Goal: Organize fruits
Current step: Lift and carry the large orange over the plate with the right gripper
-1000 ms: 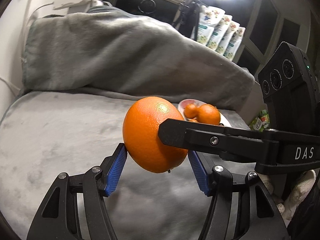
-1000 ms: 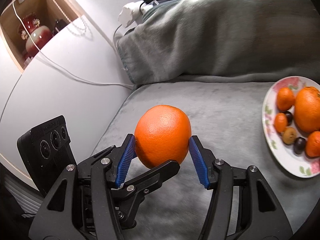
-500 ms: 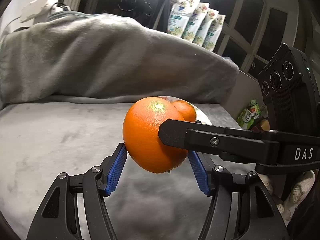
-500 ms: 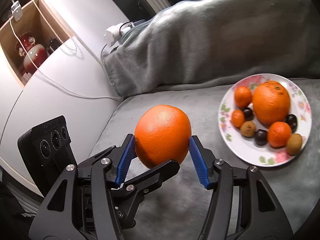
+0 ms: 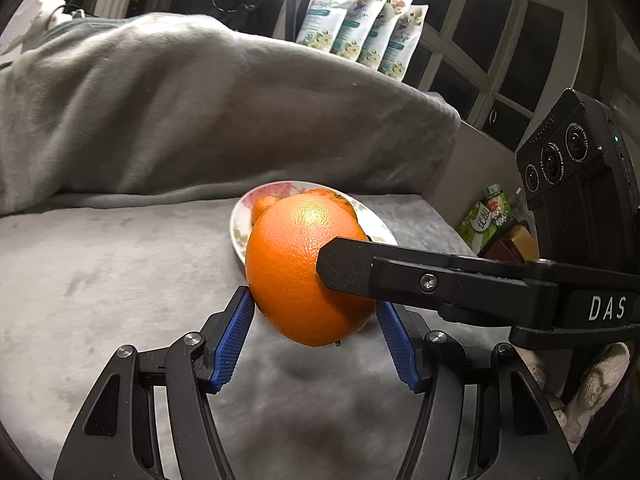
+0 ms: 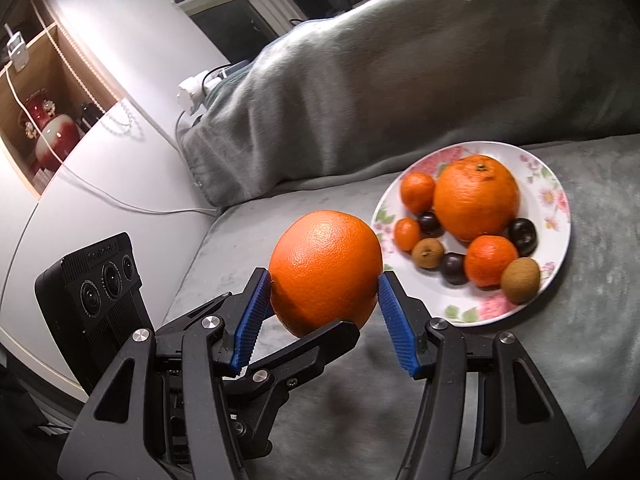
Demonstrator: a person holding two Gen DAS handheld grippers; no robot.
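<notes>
Indoors, grey plush couch [image 6: 500,380], floral plate [image 6: 554,216] on it, white wall [image 6: 132,32]

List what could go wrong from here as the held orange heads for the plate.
1. Both the left gripper and the right gripper pinch the same orange near their fingertips; an uneven release could drop it.
2. The plate is already crowded around a large orange; adding another could knock the kiwi near the rim off.
3. The plate sits on a soft grey blanket and may tip.
</notes>
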